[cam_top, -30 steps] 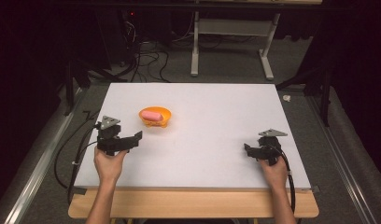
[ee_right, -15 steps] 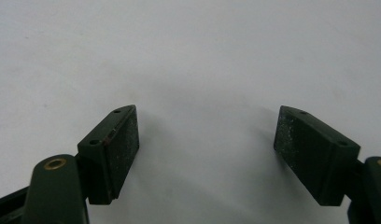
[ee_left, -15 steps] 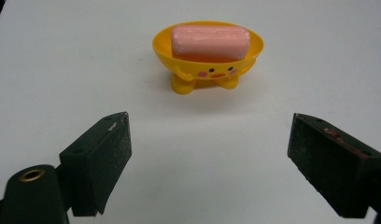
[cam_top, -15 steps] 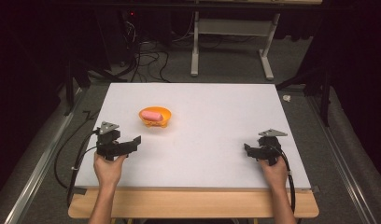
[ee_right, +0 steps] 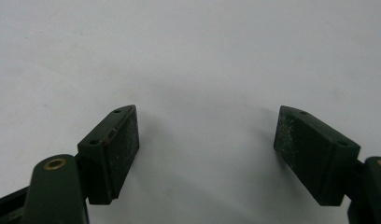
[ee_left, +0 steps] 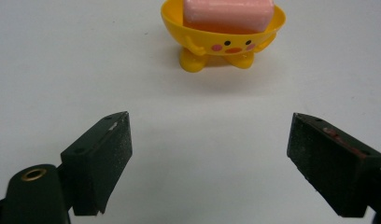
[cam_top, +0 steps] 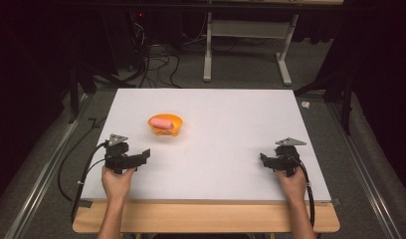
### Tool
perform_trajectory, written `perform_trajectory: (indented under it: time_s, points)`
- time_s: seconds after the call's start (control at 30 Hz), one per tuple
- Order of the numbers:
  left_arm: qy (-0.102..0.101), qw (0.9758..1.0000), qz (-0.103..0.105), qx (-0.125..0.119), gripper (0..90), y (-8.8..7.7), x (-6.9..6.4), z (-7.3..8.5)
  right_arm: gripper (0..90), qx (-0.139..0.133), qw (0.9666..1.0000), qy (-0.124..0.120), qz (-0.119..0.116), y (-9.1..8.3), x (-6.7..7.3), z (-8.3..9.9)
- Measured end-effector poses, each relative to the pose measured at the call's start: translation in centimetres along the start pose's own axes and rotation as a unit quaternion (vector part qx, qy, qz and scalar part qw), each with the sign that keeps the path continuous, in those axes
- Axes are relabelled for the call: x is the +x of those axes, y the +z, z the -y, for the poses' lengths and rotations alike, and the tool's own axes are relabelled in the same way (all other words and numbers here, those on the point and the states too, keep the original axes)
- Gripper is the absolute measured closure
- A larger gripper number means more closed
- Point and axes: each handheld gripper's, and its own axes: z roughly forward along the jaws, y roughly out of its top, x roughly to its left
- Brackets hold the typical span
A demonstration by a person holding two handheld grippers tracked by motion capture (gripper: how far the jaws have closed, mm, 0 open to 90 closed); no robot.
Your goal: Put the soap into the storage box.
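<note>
While both hands sit near the bottom edge of the white table (cam_top: 231,114), the left gripper (cam_top: 141,158) is at lower left of the high view and the right gripper (cam_top: 264,160) at lower right, well apart from each other. Left gripper: jaws spread wide, nothing between them, black pads facing each other across bare table in the left gripper view (ee_left: 209,154). Right gripper: same story, jaws wide apart, gripping nothing, only plain white surface between the pads in the right gripper view (ee_right: 207,149). Orange-yellow bowl (cam_top: 165,123) stands upright on the table, left of centre in the high view, up and to the right of the left gripper, near it but not touching. In the left gripper view the bowl (ee_left: 223,35) is at top centre, ahead of the jaws and clear of them; it has a small printed face, stubby arms and two feet. Pink block (ee_left: 228,14) lies inside the bowl, sticking up above the rim; it reads as a pink oblong (cam_top: 162,122) from above. Cables trail from each gripper toward the bottom of the frame. Grey floor, cables and a white table frame (cam_top: 246,50) at the top of the high view.
</note>
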Motion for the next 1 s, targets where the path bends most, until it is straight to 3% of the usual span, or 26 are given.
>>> perform_trajectory:
  time_s: [0.2,0.6,0.77,1.0]
  points:
    - [-0.008,0.9999,0.008,0.01,14.8,1.0,0.2,0.3,22.8,0.0,1.0,0.0,0.0,0.0,0.0,0.0]
    - [0.003,0.9992,-0.001,0.041,14.7,3.4,0.1,0.7,22.8,0.0,1.0,0.0,0.0,0.0,0.0,0.0]
    - [0.004,0.9993,0.003,0.038,14.0,4.1,0.0,0.8,22.8,0.0,1.0,0.0,0.0,0.0,0.0,0.0]
    - [0.015,0.9987,-0.007,0.048,13.0,5.2,-0.3,1.1,22.8,0.0,1.0,0.0,0.0,0.0,0.0,0.0]
